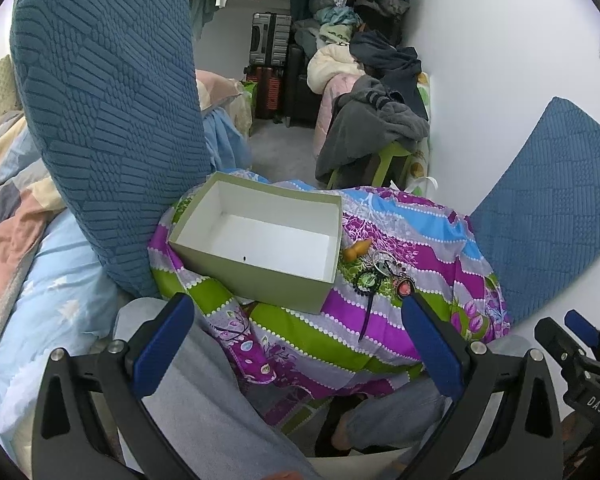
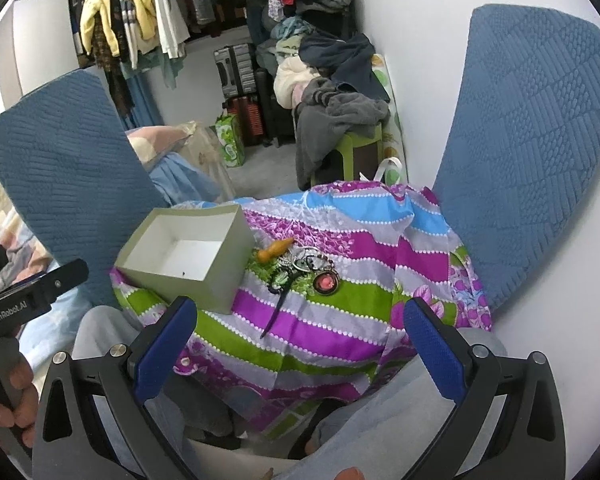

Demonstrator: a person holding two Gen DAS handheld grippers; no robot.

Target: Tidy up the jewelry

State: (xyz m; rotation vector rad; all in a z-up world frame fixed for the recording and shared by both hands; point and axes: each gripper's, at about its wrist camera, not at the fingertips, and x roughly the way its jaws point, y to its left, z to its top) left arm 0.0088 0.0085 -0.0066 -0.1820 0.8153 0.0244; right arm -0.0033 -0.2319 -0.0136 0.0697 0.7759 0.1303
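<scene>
A bright cloth striped in purple, green, blue and grey with white dots (image 2: 332, 320) drapes a raised surface between two blue quilted chair backs, one on the left (image 1: 108, 128) and one on the right (image 2: 528, 152). Behind them a white wall (image 2: 412, 60) runs back to a rail of hanging clothes (image 2: 140, 20), stacked suitcases (image 1: 270, 40) and a green stool heaped with grey garments (image 2: 340, 120). A bed with pale blue and patchwork bedding (image 1: 40, 240) lies at the left.

On the cloth stands one open grey-green cardboard box with a white inside (image 1: 260, 236); it holds nothing but a small dark speck. Just beside its right wall lies the pile of jewelry (image 2: 304, 268): one orange carrot-shaped piece (image 2: 276, 250), metal rings, a dark beaded strand, one round pendant with a pink centre (image 2: 326, 282), one green oval piece (image 1: 367, 280) and a thin dark cord trailing toward the camera. The exact count of rings cannot be told.

The left gripper (image 1: 296, 344) hangs with its blue-padded jaws spread wide and holding nothing, over grey-trousered legs. The right gripper (image 2: 298, 344) is likewise spread and bare.
</scene>
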